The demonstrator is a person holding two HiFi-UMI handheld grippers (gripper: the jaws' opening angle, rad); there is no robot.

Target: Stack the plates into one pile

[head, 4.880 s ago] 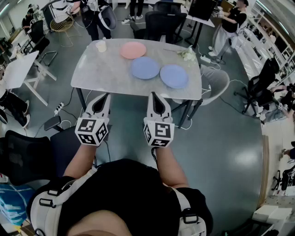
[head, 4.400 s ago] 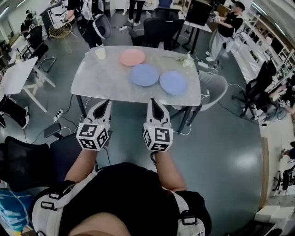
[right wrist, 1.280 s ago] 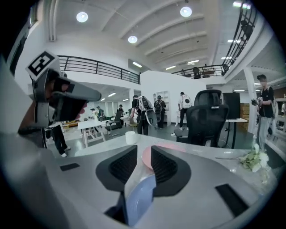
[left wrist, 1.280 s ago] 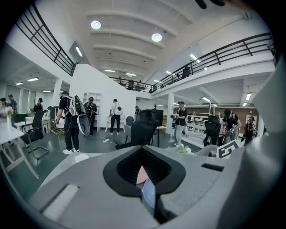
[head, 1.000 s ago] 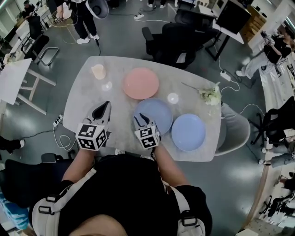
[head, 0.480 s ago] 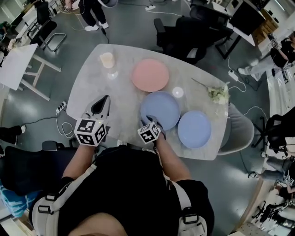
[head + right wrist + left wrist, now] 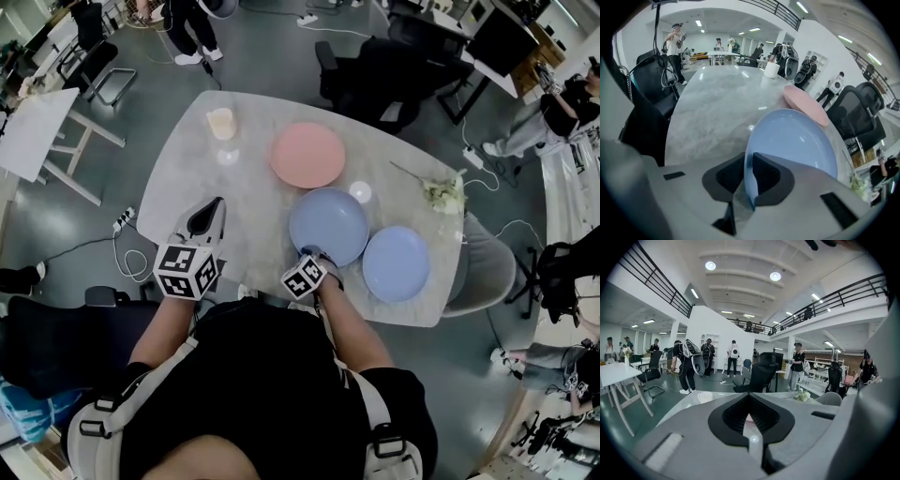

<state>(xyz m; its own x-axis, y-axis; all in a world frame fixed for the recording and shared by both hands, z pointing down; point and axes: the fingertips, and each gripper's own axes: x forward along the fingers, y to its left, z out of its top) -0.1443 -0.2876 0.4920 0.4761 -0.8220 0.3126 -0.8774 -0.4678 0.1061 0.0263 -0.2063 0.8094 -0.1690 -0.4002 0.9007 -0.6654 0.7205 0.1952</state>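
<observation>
As the jaws of my right gripper [image 7: 312,253] have just been closing, they pinch the 7 o'clock rim of the middle blue plate [image 7: 330,225] on the table [image 7: 234,216]. The pink plate [image 7: 307,155] lies at its 11 o'clock, the second blue plate [image 7: 396,262] at 4 o'clock. My left gripper [image 7: 214,204] hovers clenched, empty.

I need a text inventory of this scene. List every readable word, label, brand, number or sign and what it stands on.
No readable words or numbers anywhere.
Cubes on the left gripper and right gripper: square black-and-white patterns, no letters.
Pink plate, middle blue plate, outer blue plate, cup: unprinted.
</observation>
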